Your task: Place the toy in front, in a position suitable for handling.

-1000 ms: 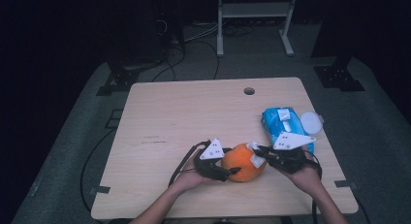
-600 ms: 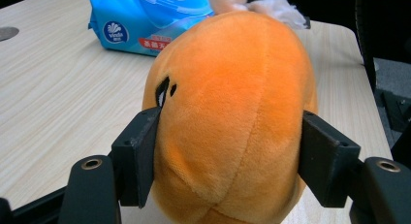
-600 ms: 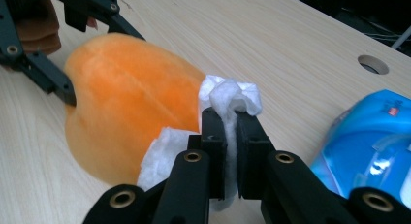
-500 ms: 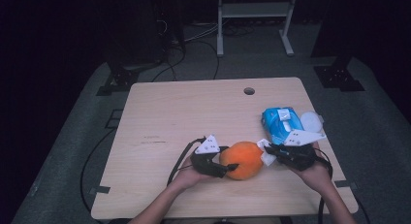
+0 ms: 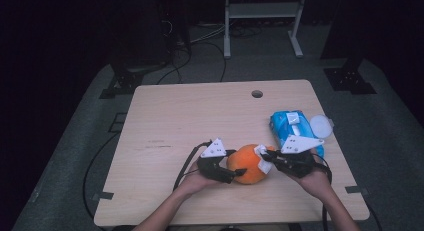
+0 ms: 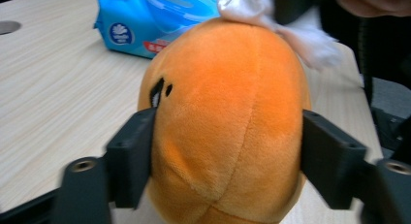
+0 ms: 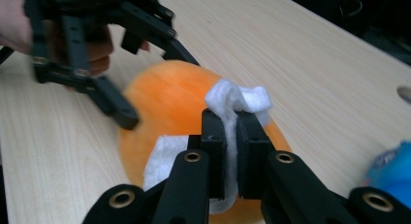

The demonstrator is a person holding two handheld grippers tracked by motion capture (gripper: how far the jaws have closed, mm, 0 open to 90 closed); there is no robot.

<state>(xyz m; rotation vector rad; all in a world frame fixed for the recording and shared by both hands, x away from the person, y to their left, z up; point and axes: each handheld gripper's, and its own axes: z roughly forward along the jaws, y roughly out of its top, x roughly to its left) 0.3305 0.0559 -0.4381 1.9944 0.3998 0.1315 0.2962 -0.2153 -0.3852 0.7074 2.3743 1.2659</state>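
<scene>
Near the table's [image 5: 165, 111] front edge, the left gripper [image 5: 227, 170], jaws just widened, braces the orange plush [image 5: 248, 163] while the right gripper [image 5: 266, 160], clamped on a white wipe [image 7: 232, 100], cleans it.

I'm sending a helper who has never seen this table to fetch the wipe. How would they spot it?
On the wooden table, look at the near edge, where an orange plush toy sits between the two grippers. The white wipe lies crumpled on that toy, pinched in the right gripper. It is small, white and soft, unlike the blue wipes pack behind it.
</scene>
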